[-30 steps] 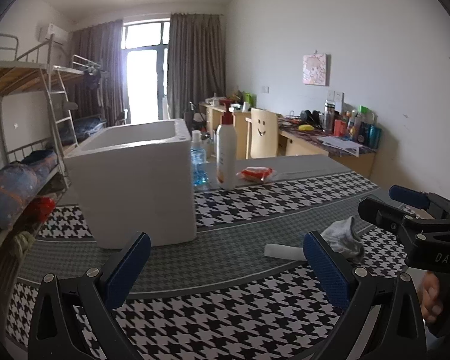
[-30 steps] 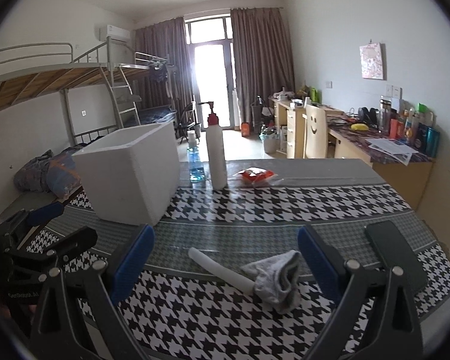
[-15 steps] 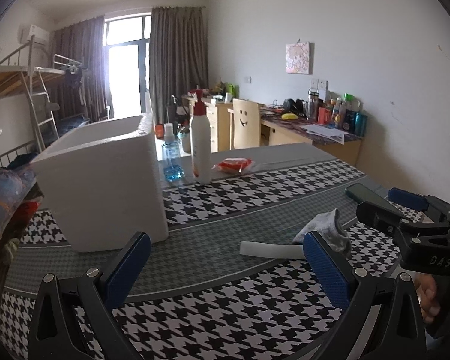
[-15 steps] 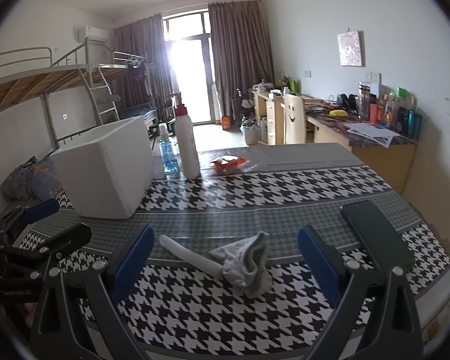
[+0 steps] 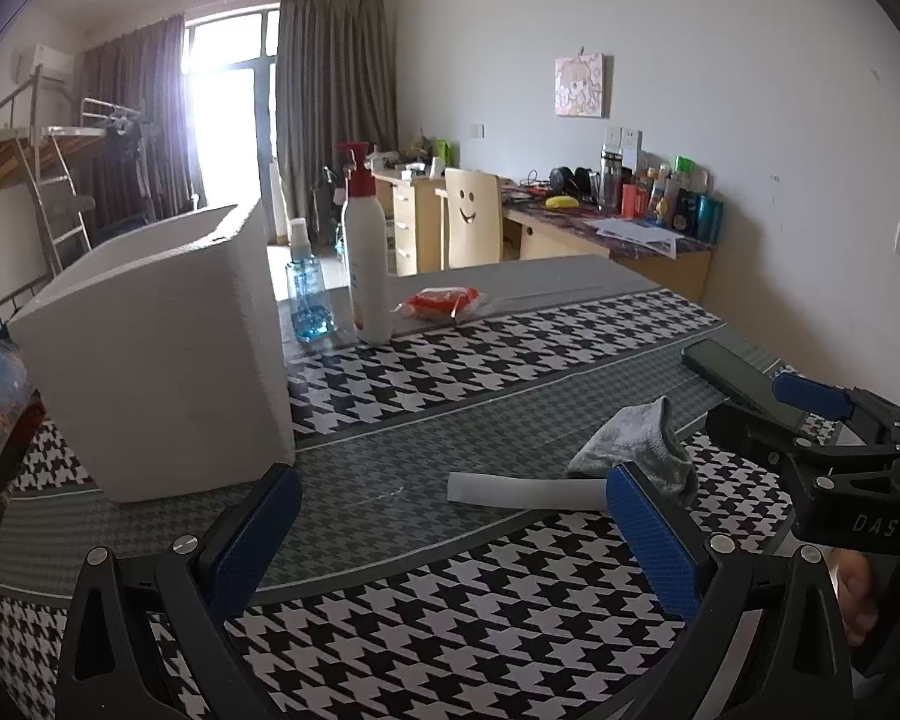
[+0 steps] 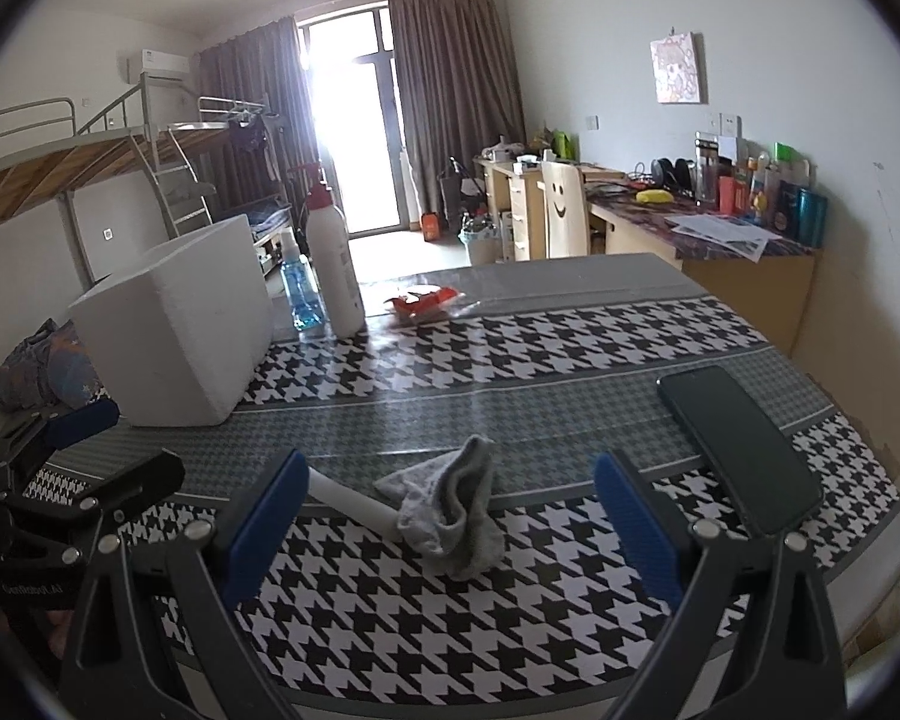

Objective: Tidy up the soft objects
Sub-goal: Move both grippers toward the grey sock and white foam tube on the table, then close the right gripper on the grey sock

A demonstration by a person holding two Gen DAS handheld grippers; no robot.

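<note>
A crumpled grey sock (image 6: 450, 510) with a white cuff lies on the houndstooth tablecloth (image 6: 540, 348). It also shows in the left wrist view (image 5: 636, 450). My right gripper (image 6: 453, 510) is open, its blue pads either side of the sock and just short of it. My left gripper (image 5: 450, 534) is open and empty; the sock lies ahead to its right, by the right pad. A white foam box (image 5: 162, 354) stands open-topped at the left, also in the right wrist view (image 6: 174, 336).
A white pump bottle (image 5: 366, 264), a blue spray bottle (image 5: 306, 294) and a red packet (image 5: 444, 303) stand behind the box. A black phone (image 6: 738, 444) lies at the right near the table's edge. Desks, a chair and a bunk bed are beyond.
Both grippers have swung to the right and drawn closer to the sock. The sock now sits between the right gripper's pads. Nothing has been grasped.
</note>
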